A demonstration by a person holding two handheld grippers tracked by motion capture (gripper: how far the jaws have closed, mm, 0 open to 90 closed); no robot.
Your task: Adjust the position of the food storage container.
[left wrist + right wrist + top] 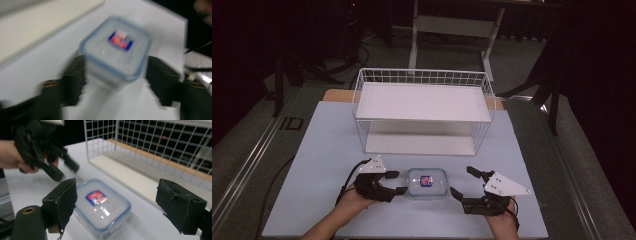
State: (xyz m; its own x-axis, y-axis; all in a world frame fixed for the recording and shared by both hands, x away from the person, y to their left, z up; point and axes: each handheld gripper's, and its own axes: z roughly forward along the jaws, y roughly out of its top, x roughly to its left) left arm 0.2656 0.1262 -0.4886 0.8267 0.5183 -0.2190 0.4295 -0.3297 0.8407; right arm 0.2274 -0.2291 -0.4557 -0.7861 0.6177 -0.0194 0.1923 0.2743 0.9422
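Observation:
A clear lidded container (427,182) with a blue rim and a red-and-blue label sits on the white table top near the front edge. My left gripper (397,182) is just left of it with its jaws apart; in the left gripper view the container (116,47) lies between and just beyond the blurred jaws, untouched. My right gripper (461,181) stands open just right of it. In the right gripper view the container (102,206) rests beside the left jaw, and the left gripper (67,172) hovers above its far side in a hand.
A white wire rack (422,102) with an upper shelf and a lower board stands behind the container; its mesh wall (150,142) is close on the right gripper's far side. The white table top (327,150) extends to both sides. Cables trail from the grippers.

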